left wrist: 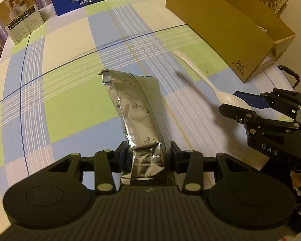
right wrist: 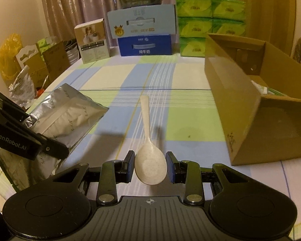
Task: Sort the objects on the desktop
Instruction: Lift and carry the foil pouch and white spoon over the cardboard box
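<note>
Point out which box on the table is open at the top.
The plain brown cardboard box on the right, beside the spoon. Its top is open, showing contents inside; the blue milk carton and beige box at the back are closed.

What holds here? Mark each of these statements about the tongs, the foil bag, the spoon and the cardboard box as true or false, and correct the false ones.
1. The left tongs grip the silver foil bag. True.
2. The right tongs sit around the handle end of the white spoon. False: they sit on either side of its bowl, and the handle points away.
3. The cardboard box stands to the right of the spoon in the right wrist view. True.
4. The cardboard box is closed by a lid. False: its top is open.
5. The tablecloth is plain red. False: it is checked in green, blue and cream.
</note>
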`<state>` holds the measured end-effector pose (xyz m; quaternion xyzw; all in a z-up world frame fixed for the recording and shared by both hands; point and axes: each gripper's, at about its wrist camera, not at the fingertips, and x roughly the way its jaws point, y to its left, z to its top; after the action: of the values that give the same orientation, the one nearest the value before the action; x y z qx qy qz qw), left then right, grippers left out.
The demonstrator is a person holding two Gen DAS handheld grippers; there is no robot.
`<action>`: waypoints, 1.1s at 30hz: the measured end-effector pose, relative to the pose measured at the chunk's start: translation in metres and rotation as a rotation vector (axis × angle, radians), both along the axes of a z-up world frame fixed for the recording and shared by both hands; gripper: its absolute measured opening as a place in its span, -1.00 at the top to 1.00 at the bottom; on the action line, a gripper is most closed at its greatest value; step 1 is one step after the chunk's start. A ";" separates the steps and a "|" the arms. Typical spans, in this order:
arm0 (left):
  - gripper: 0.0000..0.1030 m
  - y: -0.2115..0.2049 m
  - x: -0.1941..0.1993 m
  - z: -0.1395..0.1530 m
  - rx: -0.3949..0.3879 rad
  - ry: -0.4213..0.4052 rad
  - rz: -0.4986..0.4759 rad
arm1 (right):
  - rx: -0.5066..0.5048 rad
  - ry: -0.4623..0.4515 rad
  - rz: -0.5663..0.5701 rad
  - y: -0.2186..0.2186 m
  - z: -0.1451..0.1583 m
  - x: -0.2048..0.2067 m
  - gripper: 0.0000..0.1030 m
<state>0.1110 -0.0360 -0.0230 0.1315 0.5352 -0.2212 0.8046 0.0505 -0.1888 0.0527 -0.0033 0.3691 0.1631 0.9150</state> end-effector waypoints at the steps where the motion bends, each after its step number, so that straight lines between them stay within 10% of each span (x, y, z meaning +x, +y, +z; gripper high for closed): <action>1: 0.27 -0.001 -0.002 0.002 0.000 -0.003 0.000 | 0.003 -0.001 -0.002 -0.001 0.002 -0.003 0.41; 33: 0.27 -0.050 -0.031 0.058 -0.053 -0.097 -0.048 | 0.024 -0.148 -0.100 -0.064 0.091 -0.016 0.41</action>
<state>0.0796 -0.0864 0.0346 0.1336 0.4864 -0.2479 0.8271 0.0344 -0.2526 0.1441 0.0139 0.2980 0.1208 0.9468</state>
